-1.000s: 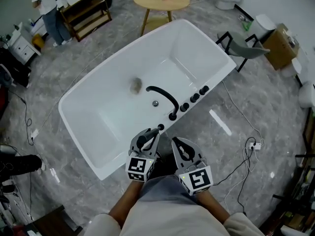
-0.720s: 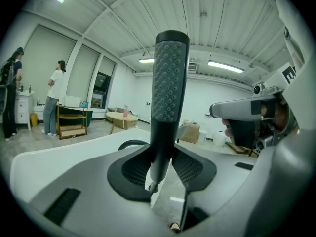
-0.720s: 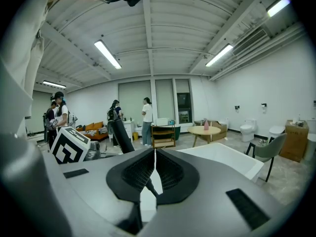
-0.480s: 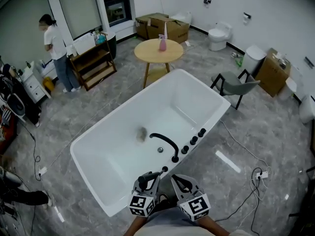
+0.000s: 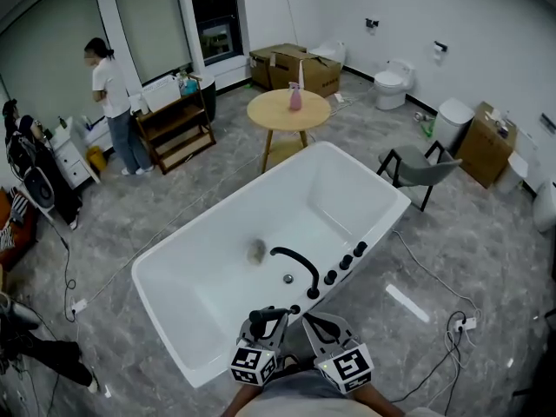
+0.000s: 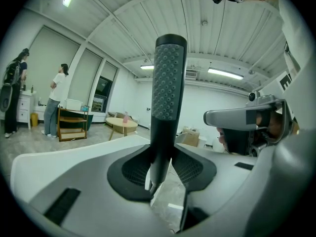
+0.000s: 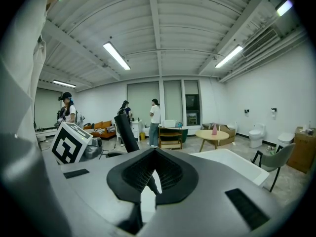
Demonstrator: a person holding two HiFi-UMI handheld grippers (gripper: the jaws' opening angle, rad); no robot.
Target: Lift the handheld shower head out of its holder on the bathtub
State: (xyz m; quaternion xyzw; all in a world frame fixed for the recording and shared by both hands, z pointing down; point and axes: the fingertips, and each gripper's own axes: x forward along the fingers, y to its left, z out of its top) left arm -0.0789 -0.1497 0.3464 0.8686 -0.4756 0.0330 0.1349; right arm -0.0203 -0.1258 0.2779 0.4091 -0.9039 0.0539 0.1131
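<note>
The black handheld shower head point(image 6: 168, 93) stands upright between the jaws of my left gripper point(image 6: 162, 157), which is shut on its handle. From the head view, the left gripper point(image 5: 269, 320) holds the shower head point(image 5: 263, 317) just in front of the white bathtub's near rim point(image 5: 174, 259), close to the small black holder point(image 5: 295, 309). My right gripper point(image 5: 314, 322) hangs beside it on the right. Its pads meet at the tips with nothing gripped point(image 7: 154, 154). The shower head point(image 7: 126, 132) also shows at the left of the right gripper view.
A curved black spout point(image 5: 295, 263) and black knobs point(image 5: 346, 263) sit on the tub's rim. Beyond the tub stand a round wooden table point(image 5: 288, 109), a grey chair point(image 5: 421, 170), a shelf point(image 5: 178, 120) and a toilet point(image 5: 393, 81). A person point(image 5: 111, 94) stands far left. Cables point(image 5: 460, 324) lie on the floor.
Both grippers have risen, the left one carrying the shower head up from the tub rim. The head view has tilted up and shows more of the room.
</note>
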